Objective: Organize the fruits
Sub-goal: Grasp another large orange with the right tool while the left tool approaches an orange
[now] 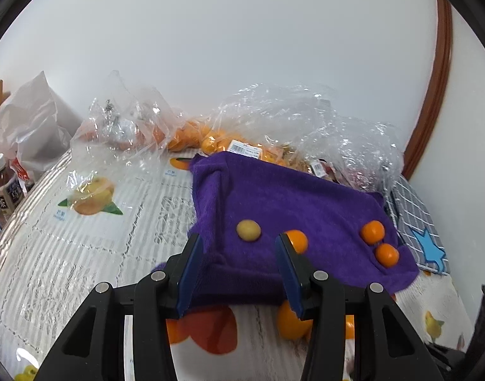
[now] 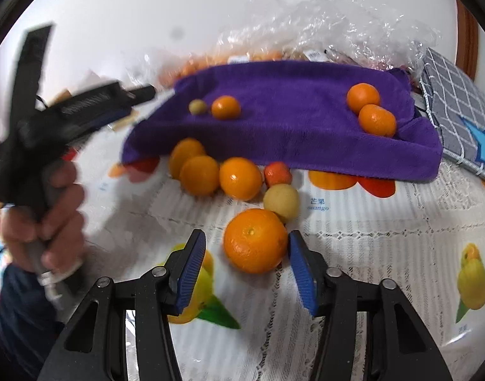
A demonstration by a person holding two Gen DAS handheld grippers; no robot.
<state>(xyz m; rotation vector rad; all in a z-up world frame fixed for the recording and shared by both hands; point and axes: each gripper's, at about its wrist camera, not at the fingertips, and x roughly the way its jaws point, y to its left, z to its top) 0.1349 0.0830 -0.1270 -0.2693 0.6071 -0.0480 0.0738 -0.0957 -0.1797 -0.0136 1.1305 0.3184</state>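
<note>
Blue-padded fingers of the right gripper (image 2: 247, 273) stand wide apart around a large orange (image 2: 254, 240) on the fruit-print tablecloth (image 2: 369, 247), the pads flanking it without visibly pressing on it. Just behind the orange lie a pale yellow fruit (image 2: 281, 202) and a row of smaller oranges (image 2: 240, 178) along the near hem of a purple towel (image 2: 290, 120), which drapes over a raised surface.

On top of the towel sit four small fruits: a greenish-yellow one (image 1: 248, 230) beside an orange one (image 1: 298, 240), and a pair of small oranges (image 1: 379, 243) touching each other near the right edge. The left gripper (image 1: 237, 273), held in the person's left hand (image 2: 47, 219), hovers over the towel's front edge with its fingers spread and nothing between them. Clear plastic bags (image 1: 274, 117) holding more fruit are heaped against the wall behind.

The sorting appears to be at the pick-up stage for the large orange. The next move likely calls for closing gently on its widest part, since the round fruit could roll into its neighbours, then lifting it clear toward the towel.
</note>
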